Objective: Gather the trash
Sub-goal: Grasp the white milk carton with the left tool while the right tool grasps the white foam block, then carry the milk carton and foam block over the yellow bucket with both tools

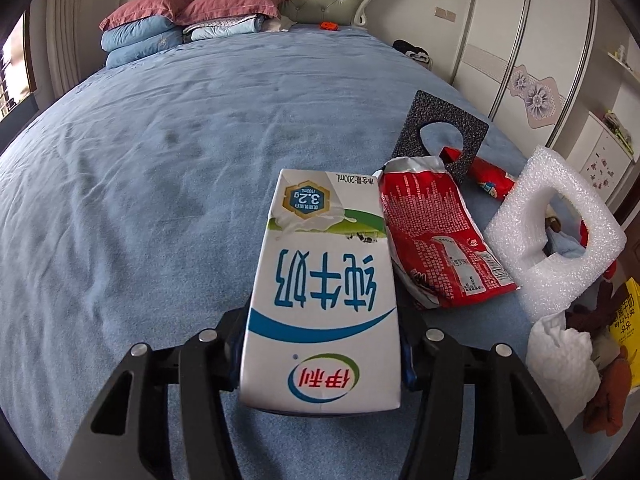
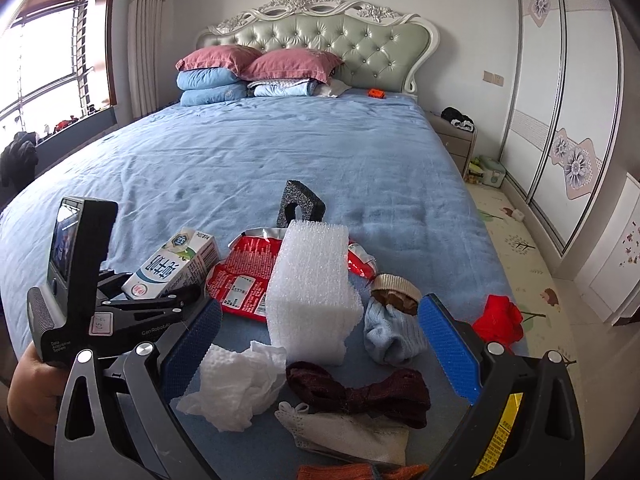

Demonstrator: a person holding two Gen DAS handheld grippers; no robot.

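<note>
A white and blue milk carton (image 1: 324,288) lies lengthwise between the jaws of my left gripper (image 1: 322,354), which is shut on its sides. In the right wrist view the same carton (image 2: 172,268) sits tilted in the left gripper (image 2: 160,298), held by a person's hand (image 2: 32,384). Right of it lie a red snack wrapper (image 1: 436,232), a white foam block (image 1: 552,232) and a black foam piece (image 1: 436,128). My right gripper (image 2: 320,342) stands open and wide over the white foam block (image 2: 312,280) and a crumpled tissue (image 2: 236,384), holding nothing.
All of it rests on a blue bedsheet (image 2: 260,152). Socks lie near the right gripper: a dark red one (image 2: 360,394), a pale blue one (image 2: 390,336) and a white one (image 2: 348,432). A red cloth (image 2: 498,318) sits at the bed's right edge. Pillows (image 2: 256,68) are stacked at the headboard.
</note>
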